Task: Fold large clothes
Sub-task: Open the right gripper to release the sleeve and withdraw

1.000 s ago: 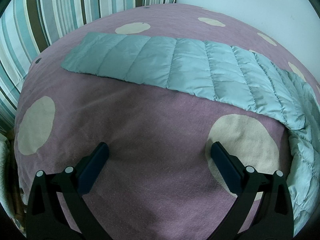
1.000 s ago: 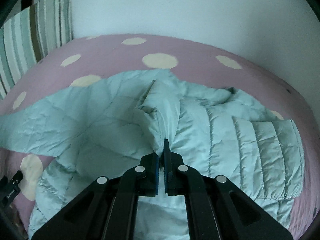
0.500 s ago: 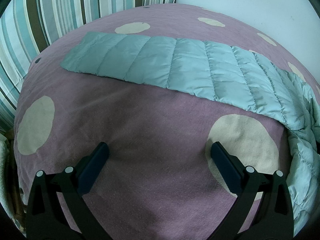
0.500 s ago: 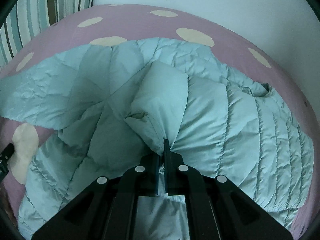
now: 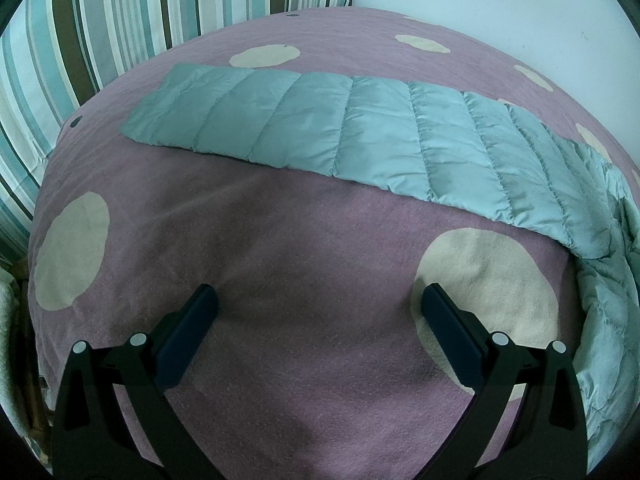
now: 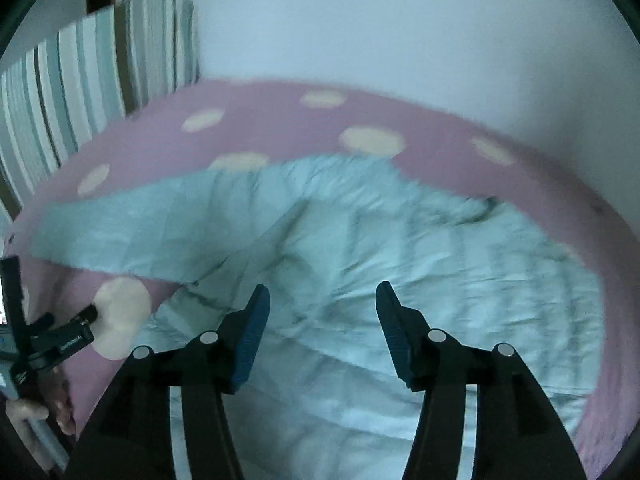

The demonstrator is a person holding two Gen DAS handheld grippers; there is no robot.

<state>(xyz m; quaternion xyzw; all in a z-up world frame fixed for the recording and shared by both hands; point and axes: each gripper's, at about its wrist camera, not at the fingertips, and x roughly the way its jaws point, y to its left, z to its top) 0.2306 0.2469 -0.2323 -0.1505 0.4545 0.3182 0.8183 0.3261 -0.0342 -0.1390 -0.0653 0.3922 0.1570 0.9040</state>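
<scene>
The pale teal quilted jacket (image 6: 360, 248) lies spread on the purple bedspread (image 5: 304, 240) with its cream dots. In the right wrist view its body fills the middle of the bed, rumpled, and the picture is smeared with motion blur, so finer creases cannot be told. In the left wrist view one sleeve (image 5: 344, 136) stretches flat across the far part of the spread, its cuff end toward the striped cushion (image 5: 100, 20) and its other end running into the bunched body at the right edge.

The right gripper (image 6: 322, 300) now has its jaws wide apart above the jacket body with nothing between them; half a second ago they were pressed together on a raised fold of the fabric, and that peak has dropped back onto the garment. The view has also pulled back: more white wall (image 6: 360, 32) and far bedspread show than before.

The left gripper (image 5: 316, 300) has its fingers spread wide and holds nothing, low over bare bedspread near a large cream dot (image 5: 492, 280), well short of the sleeve. Its view matches the earlier ones, with sleeve and gripper in the same places.

At the left edge of the right wrist view, the left gripper's dark body shows beside a cream dot, with part of the person's hand (image 6: 28, 412) on it.
</scene>
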